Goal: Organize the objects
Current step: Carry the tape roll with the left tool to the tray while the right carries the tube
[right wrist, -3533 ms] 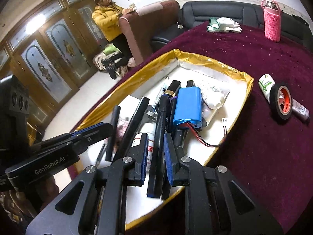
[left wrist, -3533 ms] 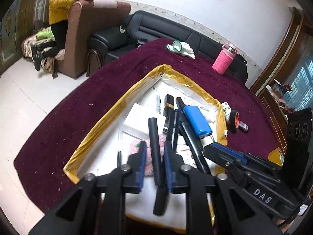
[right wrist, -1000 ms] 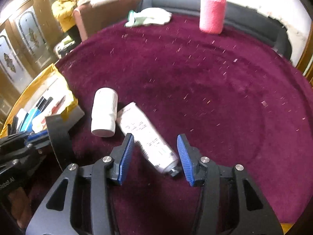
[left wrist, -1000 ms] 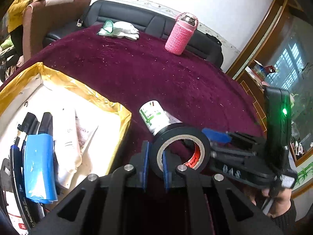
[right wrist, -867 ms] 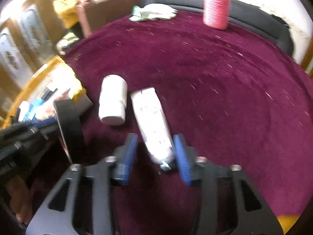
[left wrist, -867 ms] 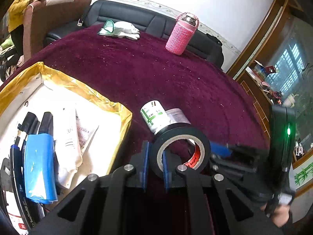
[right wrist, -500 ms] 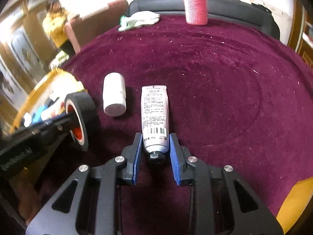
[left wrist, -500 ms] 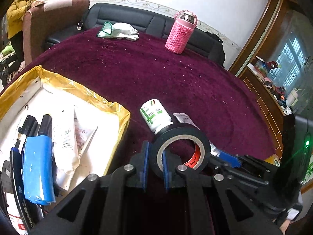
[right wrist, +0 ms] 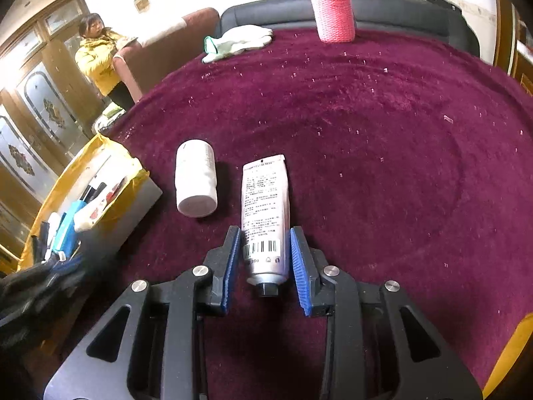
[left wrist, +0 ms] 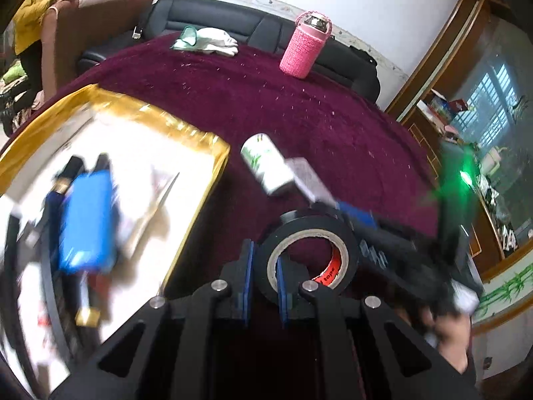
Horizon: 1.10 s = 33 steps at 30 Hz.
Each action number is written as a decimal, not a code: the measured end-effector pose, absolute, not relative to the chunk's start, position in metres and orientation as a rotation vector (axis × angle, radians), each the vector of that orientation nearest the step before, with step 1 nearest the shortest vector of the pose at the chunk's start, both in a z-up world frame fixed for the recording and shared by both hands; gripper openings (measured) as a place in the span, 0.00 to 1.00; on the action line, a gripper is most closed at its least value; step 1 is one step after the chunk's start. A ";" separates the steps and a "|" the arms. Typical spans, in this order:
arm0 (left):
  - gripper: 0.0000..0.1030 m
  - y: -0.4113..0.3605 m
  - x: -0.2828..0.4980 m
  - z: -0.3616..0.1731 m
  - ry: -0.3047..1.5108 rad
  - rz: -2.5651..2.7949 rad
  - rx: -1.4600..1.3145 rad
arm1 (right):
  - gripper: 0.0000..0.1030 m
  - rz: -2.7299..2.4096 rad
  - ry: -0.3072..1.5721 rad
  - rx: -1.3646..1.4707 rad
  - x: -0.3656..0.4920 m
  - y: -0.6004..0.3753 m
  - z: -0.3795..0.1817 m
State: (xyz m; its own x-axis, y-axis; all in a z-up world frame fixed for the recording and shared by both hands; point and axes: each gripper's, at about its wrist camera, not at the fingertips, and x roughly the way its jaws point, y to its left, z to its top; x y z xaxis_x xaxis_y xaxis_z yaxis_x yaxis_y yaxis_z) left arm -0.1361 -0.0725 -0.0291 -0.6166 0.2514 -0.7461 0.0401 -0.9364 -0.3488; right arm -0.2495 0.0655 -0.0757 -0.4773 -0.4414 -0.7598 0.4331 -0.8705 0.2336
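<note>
desk (right wrist: 383,106), maroon cloth cover. gold-edged tray (left wrist: 203,140) at left, holding blue pack (left wrist: 86,220) and pens. left hand-held gripper (left wrist: 263,276): clamped on rim of black tape roll (left wrist: 308,230), above cloth. right hand-held gripper (right wrist: 265,260): jaws opening, silver tube (right wrist: 265,206) between pads, lying on cloth. white bottle (right wrist: 196,176) just beside tube.

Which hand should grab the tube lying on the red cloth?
The right. Its gripper already straddles the tube, jaws opening and not pressing yet. The left gripper is busy, shut on the tape roll.
</note>
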 end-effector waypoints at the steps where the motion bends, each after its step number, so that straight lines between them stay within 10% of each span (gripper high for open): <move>1: 0.10 -0.074 -0.126 -0.027 -0.515 2.667 -1.317 | 0.29 -2.341 0.003 1.198 -0.248 0.064 -0.076; 33: 0.10 -0.255 -0.061 -0.001 -0.698 2.875 -1.374 | 0.28 -2.132 0.022 1.008 -0.150 -0.058 0.003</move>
State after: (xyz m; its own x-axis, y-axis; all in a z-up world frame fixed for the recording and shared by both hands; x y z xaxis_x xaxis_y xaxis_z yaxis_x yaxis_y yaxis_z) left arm -0.0607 -0.2550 -0.0015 -0.6393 0.0733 -0.7655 0.2856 -0.9016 -0.3249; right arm -0.1498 -0.0582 0.0032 -0.3961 -0.6311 -0.6669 0.6449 -0.7082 0.2872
